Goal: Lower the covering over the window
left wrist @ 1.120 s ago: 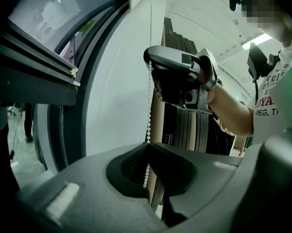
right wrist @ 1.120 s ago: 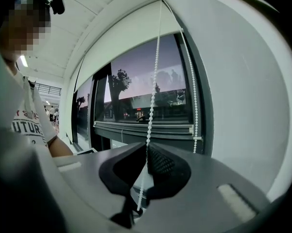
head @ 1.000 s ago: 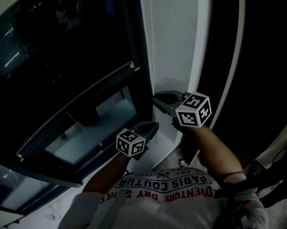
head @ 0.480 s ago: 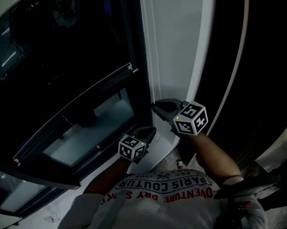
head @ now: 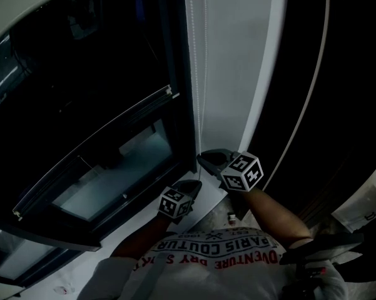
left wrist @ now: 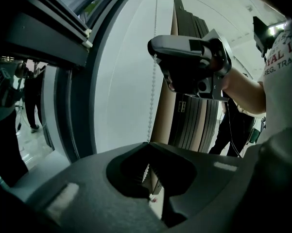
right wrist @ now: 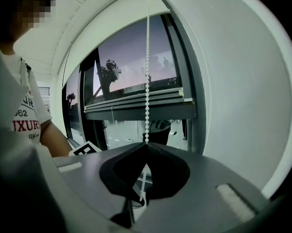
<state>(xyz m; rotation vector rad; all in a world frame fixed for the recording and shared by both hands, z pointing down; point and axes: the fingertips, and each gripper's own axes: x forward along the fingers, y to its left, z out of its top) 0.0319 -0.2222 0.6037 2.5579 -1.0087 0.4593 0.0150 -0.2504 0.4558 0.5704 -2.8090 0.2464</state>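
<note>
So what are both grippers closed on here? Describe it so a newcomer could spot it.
Start at the dark window frame and move right onto the white wall strip beside it. Hanging straight down that strip is the bead chain, a thin string of small white round beads, unlike the flat blind rail nearby; the left gripper and right gripper both grip it.

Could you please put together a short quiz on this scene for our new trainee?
1. True or false: the left gripper and the right gripper are both shut on the bead chain.
2. Which gripper is higher? A) left B) right
3. Is the blind's bottom bar at the foot of the window?
Key: 1 true; 2 B; 3 no, it hangs partway down, with bare glass below it.
</note>
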